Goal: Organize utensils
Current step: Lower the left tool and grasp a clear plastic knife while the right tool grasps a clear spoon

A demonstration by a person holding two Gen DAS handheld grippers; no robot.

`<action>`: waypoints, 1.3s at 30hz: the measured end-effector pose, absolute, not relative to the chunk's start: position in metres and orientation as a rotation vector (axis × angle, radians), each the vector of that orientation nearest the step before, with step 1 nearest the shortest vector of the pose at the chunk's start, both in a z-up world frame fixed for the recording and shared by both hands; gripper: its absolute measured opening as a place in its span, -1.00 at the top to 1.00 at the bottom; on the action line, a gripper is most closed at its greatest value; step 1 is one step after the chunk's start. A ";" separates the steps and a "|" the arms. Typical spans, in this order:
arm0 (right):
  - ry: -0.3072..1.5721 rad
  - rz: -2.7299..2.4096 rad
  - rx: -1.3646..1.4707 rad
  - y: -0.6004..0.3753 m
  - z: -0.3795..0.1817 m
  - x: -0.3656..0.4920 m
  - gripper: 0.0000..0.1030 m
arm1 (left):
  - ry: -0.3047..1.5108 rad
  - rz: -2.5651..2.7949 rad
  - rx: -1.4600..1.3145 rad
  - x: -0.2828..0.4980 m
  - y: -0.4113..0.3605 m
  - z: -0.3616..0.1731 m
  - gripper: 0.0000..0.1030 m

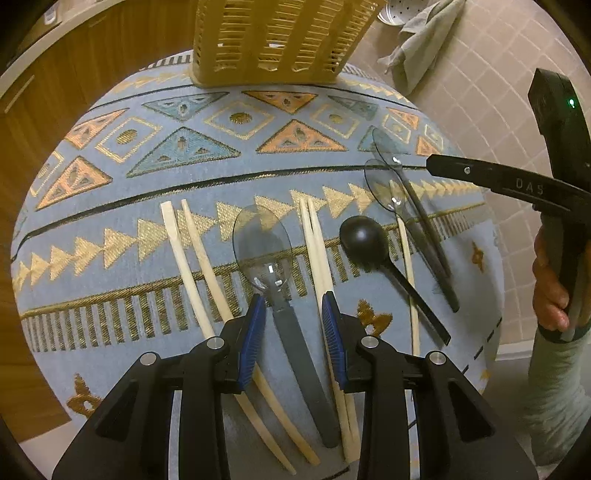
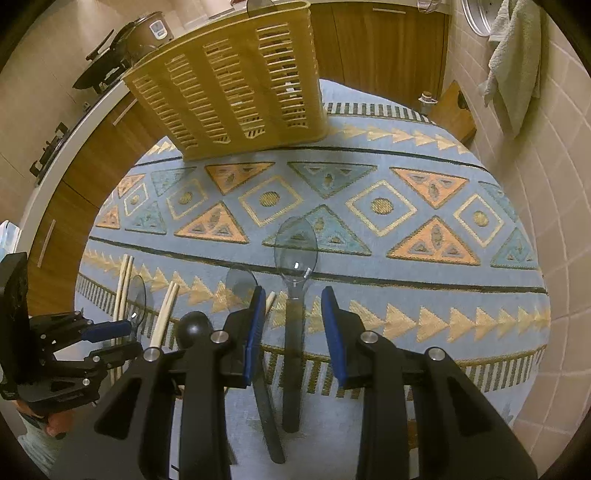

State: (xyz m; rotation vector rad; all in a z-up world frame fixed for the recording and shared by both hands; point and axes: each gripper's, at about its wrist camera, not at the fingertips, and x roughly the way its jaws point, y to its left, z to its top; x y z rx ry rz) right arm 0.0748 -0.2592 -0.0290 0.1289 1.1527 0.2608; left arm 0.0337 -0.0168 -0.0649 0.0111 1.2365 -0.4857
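Observation:
Utensils lie on a blue patterned cloth. My left gripper points down, open, its blue pads on either side of a clear grey spoon's handle without touching it. Chopstick pairs lie on both sides of that spoon. A black spoon and two more clear spoons lie to the right. My right gripper is open too, straddling the handle of another clear spoon. A slatted yellow basket stands at the far edge.
Wooden cabinets stand behind the table and a tiled wall runs along its right edge. A grey towel hangs on that wall. A rice cooker sits on the counter at the left. A hand holds the right gripper.

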 end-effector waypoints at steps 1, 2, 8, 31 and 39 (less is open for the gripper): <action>1.159 0.263 0.125 -0.259 -0.030 0.075 0.45 | 1.239 -0.483 0.022 0.034 -0.019 -0.065 0.42; 1.166 0.266 0.124 -0.259 -0.032 0.076 0.45 | 1.242 -0.479 0.027 0.034 -0.020 -0.065 0.43; 1.248 0.312 0.157 -0.257 -0.046 0.090 0.45 | 1.248 -0.456 0.090 0.034 -0.031 -0.066 0.43; 1.361 0.299 -0.057 -0.235 -0.065 0.115 0.78 | 1.329 -0.413 0.120 0.051 -0.030 -0.065 0.71; 1.340 0.288 -0.079 -0.223 -0.064 0.114 0.80 | 1.307 -0.325 0.306 0.043 -0.059 -0.066 0.75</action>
